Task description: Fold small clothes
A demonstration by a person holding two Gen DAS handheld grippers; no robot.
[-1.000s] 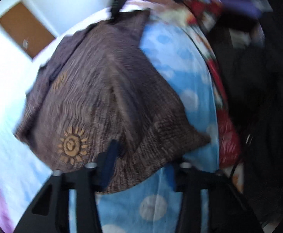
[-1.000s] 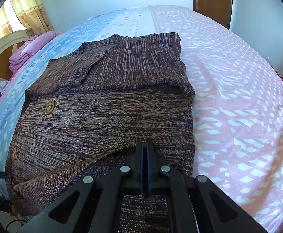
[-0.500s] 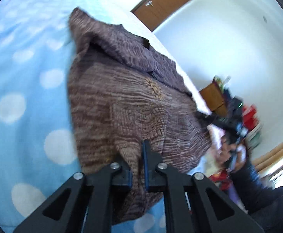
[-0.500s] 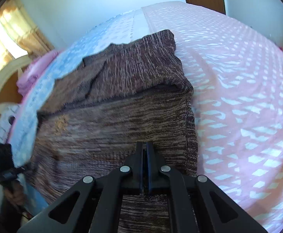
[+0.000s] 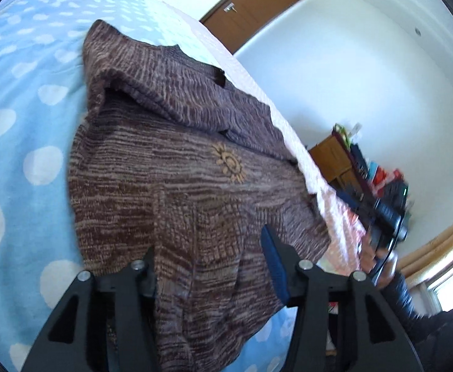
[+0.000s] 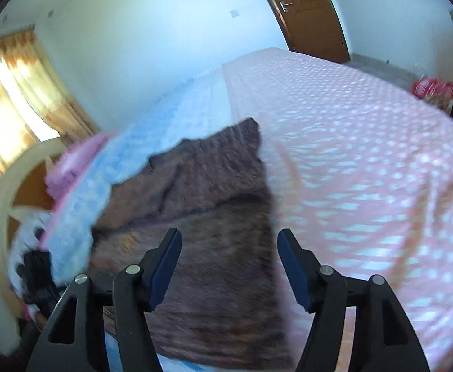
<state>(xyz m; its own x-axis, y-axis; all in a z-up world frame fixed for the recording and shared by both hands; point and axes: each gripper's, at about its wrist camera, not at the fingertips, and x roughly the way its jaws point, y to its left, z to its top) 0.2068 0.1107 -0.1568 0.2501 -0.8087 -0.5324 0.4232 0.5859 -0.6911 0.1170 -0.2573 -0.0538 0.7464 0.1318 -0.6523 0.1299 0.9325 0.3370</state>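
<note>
A brown knitted sweater (image 5: 170,186) with an orange sun emblem (image 5: 229,166) lies partly folded on the bed, across the blue dotted sheet (image 5: 18,99) and the pink sheet (image 6: 366,155). My left gripper (image 5: 211,263) is over its near hem, and its jaws are opening. The cloth runs loose between them, and the pads do not press on it. My right gripper (image 6: 229,248) hangs above the sweater (image 6: 214,204) near its right edge. Its jaws are opening too, with nothing gripped. This view is blurred. A hand holds the right gripper (image 5: 387,220) beyond the bed.
A pink folded cloth (image 6: 71,167) lies by the cream headboard (image 6: 9,192) at the left. A brown door (image 6: 307,9) stands beyond the bed. A cluttered wooden shelf (image 5: 350,158) is against the wall. Something red (image 6: 434,90) lies past the bed's far right edge.
Both grippers were shut on the sweater's hem and have now opened and let it go. The right gripper has lifted and tilted, so more of the room shows.
</note>
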